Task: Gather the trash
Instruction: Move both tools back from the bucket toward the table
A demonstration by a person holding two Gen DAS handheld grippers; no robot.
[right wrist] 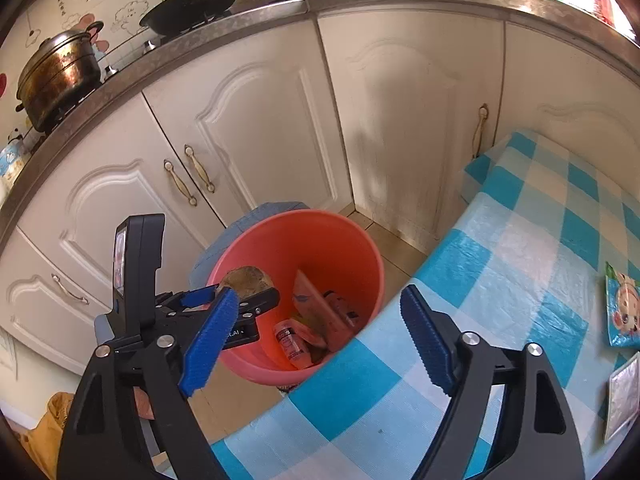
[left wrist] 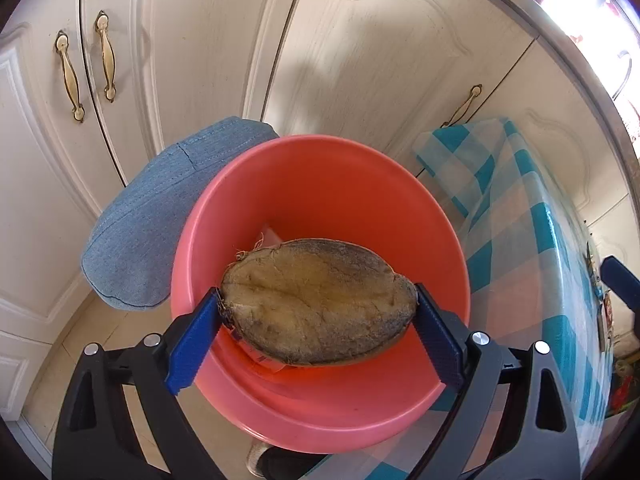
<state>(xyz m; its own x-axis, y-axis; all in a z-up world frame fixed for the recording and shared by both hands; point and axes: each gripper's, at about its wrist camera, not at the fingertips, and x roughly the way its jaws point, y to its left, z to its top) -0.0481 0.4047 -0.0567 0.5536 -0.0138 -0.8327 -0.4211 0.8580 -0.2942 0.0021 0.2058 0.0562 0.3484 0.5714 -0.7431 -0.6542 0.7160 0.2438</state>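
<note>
My left gripper (left wrist: 318,306) is shut on a flat brown mango pit (left wrist: 316,300) and holds it over the mouth of a pink bucket (left wrist: 320,168). In the right wrist view the left gripper (right wrist: 236,294) with the pit (right wrist: 246,278) hangs at the bucket's (right wrist: 344,232) left rim. Inside the bucket lie a small pink bottle (right wrist: 290,342) and a pink packet (right wrist: 314,300). My right gripper (right wrist: 320,340) is open and empty, above the edge of the blue checked tablecloth (right wrist: 500,280), near the bucket.
White cupboard doors (right wrist: 260,128) with brass handles stand behind the bucket. A blue denim stool (left wrist: 160,216) sits left of it. A colourful packet (right wrist: 622,312) and a silvery wrapper (right wrist: 622,400) lie on the table's right. Pots (right wrist: 60,76) stand on the counter.
</note>
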